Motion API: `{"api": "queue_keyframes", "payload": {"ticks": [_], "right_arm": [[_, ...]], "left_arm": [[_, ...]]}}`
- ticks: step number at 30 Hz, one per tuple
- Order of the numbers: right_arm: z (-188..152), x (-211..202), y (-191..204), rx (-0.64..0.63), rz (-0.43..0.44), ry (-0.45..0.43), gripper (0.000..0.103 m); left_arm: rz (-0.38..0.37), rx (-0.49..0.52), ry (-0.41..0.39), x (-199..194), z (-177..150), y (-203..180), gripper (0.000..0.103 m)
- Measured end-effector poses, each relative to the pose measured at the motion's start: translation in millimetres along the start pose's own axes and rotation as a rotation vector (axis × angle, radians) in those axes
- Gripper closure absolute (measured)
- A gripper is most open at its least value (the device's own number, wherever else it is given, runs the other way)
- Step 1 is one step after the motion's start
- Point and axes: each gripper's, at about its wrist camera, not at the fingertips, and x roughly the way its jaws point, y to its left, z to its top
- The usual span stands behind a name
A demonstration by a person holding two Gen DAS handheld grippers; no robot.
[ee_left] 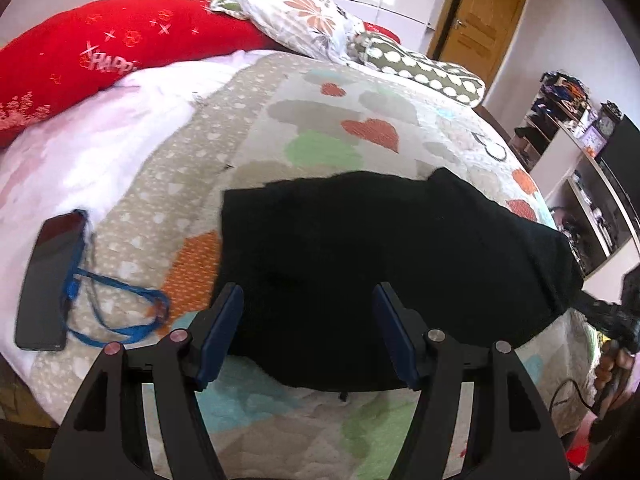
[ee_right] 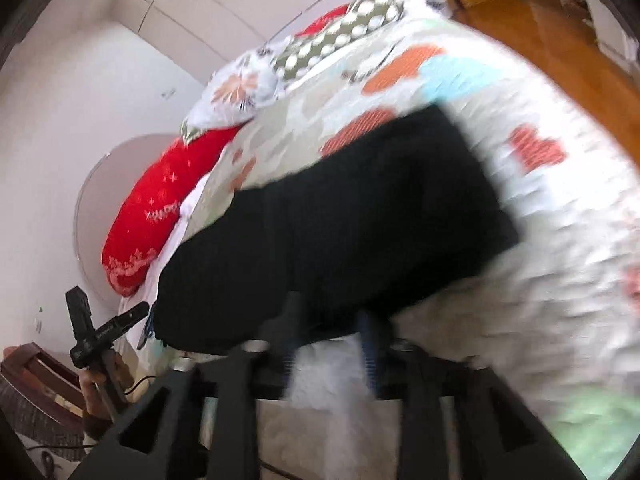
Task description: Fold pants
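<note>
The black pants (ee_left: pixel 380 264) lie folded in a thick flat bundle on the patterned bedspread (ee_left: pixel 320 120). My left gripper (ee_left: pixel 308 300) is open, its blue-padded fingers (ee_left: pixel 224 332) held over the bundle's near edge, holding nothing. In the right wrist view, which is blurred by motion, the pants (ee_right: pixel 340 220) lie across the middle. My right gripper (ee_right: pixel 332 344) is partly open at the near edge of the pants, and nothing shows between its fingers. The right gripper also shows at the far right of the left wrist view (ee_left: pixel 612 320).
A black phone (ee_left: pixel 50 276) and a blue cord (ee_left: pixel 116 308) lie on the bed at left. A red pillow (ee_left: pixel 100 48), a floral pillow (ee_left: pixel 292 20) and a dotted pillow (ee_left: pixel 424 68) lie at the head. Shelves (ee_left: pixel 580 152) stand right.
</note>
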Motion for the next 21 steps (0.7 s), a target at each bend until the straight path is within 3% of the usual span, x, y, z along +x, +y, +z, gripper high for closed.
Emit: {"api": "queue_keyframes", "payload": {"ticks": [3, 5, 10, 14, 18, 19, 20, 21], "right_arm": [[9, -29, -6, -0.022, -0.076, -0.077, 0.049], [18, -36, -18, 0.01, -0.107, -0.112, 0.04], [29, -7, -44, 0.094, -0.138, -0.046, 0.037], [33, 6, -49, 0.109, -0.131, -0.063, 0.034], [35, 9, -49, 0.114, -0.126, -0.061, 0.033], [35, 9, -49, 0.109, -0.128, -0.06, 0.033], [34, 8, -49, 0.1, -0.132, -0.059, 0.033], [34, 9, -47, 0.084, -0.141, -0.057, 0.033]], "left_arm": [[-0.002, -0.055, -0.012, -6, 0, 15, 0.037], [-0.032, -0.102, -0.018, -9, -1, 24, 0.028], [-0.134, -0.215, 0.019, -4, -11, 35, 0.021], [-0.115, -0.227, 0.06, 13, -14, 30, 0.02], [-0.064, -0.199, 0.049, 25, -12, 23, 0.02], [-0.05, -0.164, 0.045, 26, -12, 19, 0.026], [-0.027, -0.118, 0.039, 25, -11, 14, 0.063], [-0.001, -0.072, 0.04, 24, -11, 9, 0.087]]}}
